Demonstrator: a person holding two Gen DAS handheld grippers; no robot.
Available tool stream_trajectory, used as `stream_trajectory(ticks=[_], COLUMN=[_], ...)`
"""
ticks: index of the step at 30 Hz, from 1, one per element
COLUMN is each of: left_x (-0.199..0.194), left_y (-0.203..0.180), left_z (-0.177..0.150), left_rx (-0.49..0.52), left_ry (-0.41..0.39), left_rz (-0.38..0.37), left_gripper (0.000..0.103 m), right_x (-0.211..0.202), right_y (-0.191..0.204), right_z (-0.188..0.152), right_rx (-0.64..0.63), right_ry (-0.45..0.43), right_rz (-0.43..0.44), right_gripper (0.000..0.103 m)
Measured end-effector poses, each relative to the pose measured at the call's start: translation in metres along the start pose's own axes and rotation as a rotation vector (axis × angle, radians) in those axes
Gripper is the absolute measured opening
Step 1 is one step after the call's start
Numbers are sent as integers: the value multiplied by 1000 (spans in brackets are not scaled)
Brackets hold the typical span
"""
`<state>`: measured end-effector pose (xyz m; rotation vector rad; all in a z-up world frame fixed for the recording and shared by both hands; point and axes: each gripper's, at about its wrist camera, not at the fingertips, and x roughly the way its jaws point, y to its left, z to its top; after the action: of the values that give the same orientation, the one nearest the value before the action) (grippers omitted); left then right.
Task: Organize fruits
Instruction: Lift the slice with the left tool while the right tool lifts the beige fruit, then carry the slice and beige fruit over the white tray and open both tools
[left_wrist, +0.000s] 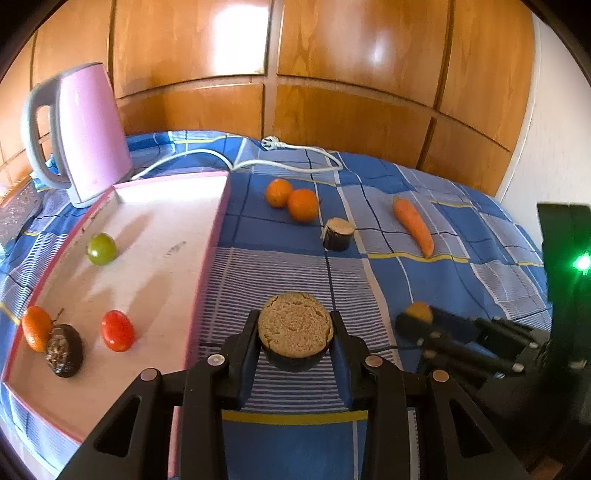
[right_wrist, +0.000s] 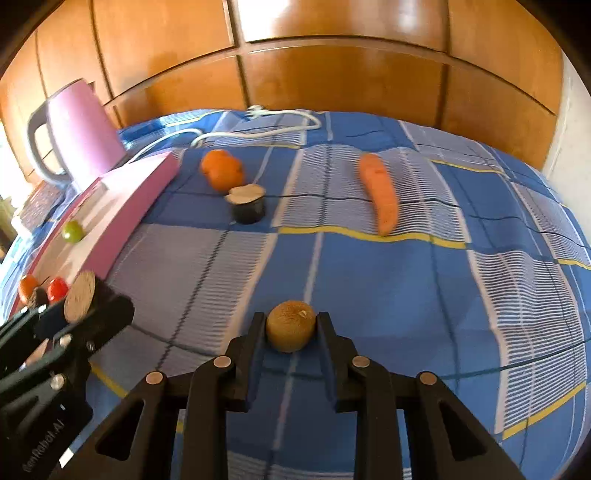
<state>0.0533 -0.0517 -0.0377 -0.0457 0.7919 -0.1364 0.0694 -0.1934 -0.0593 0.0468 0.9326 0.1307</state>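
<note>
Left gripper: jaws closed on dark-skinned, tan-faced cut fruit piece; pink-rimmed tray immediately left. Right gripper: jaws clasp brownish round fruit, probably kiwi; tray farther.

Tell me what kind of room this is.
Probably a bedroom: the soft checked blue bedspread lies like a bed cover, glossy wooden wardrobe panels stand behind it, and a pink kettle sits beside a tray.

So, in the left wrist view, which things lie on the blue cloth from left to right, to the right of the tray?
Two oranges → small dark cut piece → carrot. The left gripper grips a larger cut piece nearer the camera.
</note>
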Motion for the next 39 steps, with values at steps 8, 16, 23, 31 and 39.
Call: stream_trajectory(ticks=[8, 16, 23, 31, 39], left_x=[-18, -31, -39, -32, -25], left_y=[21, 50, 97, 145, 159], left_z=[1, 5, 15, 23, 21], left_rx=[-51, -113, -214, -290, -311], left_ry=[-18, -46, -77, -71, -59], left_rz=[23, 48, 121, 206, 246], left_gripper=[35, 35, 35, 35, 36], right_x=[-4, -10, -9, -6, 11], right_y=[25, 56, 86, 137, 165], right_z=[1, 11, 28, 60, 75], right_rx=[-31, -80, -123, -184, -178], right_ry=[4, -1, 1, -21, 1], right_rz=[61, 126, 198, 276, 324], right_gripper=[27, 27, 27, 27, 32])
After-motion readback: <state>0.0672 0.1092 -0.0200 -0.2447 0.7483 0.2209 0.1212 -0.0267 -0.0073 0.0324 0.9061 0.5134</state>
